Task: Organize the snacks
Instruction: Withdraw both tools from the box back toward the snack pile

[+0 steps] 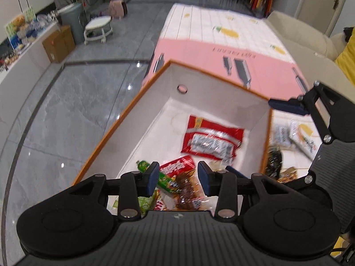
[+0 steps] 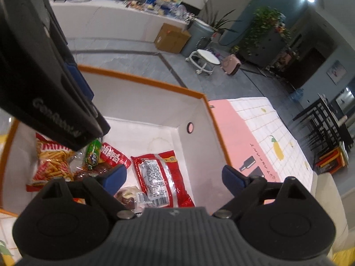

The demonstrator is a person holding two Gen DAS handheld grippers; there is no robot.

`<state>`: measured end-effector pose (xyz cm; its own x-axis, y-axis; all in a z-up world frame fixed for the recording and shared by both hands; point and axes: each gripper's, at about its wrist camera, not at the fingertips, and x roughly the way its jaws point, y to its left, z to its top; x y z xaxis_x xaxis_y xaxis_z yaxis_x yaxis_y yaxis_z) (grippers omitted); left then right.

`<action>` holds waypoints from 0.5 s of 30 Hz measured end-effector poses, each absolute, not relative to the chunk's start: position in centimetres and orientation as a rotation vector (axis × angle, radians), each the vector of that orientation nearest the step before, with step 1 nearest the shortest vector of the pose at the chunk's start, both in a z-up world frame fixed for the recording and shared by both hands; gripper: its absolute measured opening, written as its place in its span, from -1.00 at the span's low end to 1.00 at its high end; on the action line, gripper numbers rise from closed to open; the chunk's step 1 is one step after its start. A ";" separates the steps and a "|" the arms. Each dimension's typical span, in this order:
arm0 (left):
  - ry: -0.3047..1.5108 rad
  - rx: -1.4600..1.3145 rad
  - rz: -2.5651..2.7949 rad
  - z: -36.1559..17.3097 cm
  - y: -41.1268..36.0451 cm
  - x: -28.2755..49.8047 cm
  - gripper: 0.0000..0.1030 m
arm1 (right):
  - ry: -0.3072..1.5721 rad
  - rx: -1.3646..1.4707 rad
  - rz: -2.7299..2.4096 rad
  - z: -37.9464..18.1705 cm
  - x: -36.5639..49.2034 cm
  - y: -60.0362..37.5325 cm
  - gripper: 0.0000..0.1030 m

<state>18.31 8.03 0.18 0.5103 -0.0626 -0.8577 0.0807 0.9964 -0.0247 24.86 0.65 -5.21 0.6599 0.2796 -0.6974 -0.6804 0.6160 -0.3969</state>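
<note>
both grippers over orange-rimmed box (image 1: 124, 119), empty: left gripper (image 1: 178, 178) jaws narrow, right gripper (image 2: 175, 177) wide. red packet (image 2: 162, 177) inside box. risk: loose packets (image 1: 295, 135) on table forgotten; grippers colliding.

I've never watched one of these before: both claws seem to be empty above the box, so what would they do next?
Probably the right gripper swings over to the loose clear-wrapped snack packets on the tablecloth outside the orange-rimmed white box. Both it and the left gripper are open and hold nothing, the red packet already lies inside, and those packets are not yet put away.
</note>
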 end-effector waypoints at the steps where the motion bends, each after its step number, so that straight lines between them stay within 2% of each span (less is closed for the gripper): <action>1: 1.013 0.019 -0.093 0.7 7.8 17.9 -0.06 | 0.629 -0.687 0.590 -4.8 24.6 0.2 0.74; 9: 0.893 -0.009 -0.159 3.8 4.8 14.7 0.02 | 0.595 -0.530 0.499 -2.0 21.6 -4.6 0.75; 15: 0.830 -0.018 -0.212 3.8 1.6 12.0 0.05 | 0.539 -0.463 0.381 -1.3 17.9 -8.8 0.82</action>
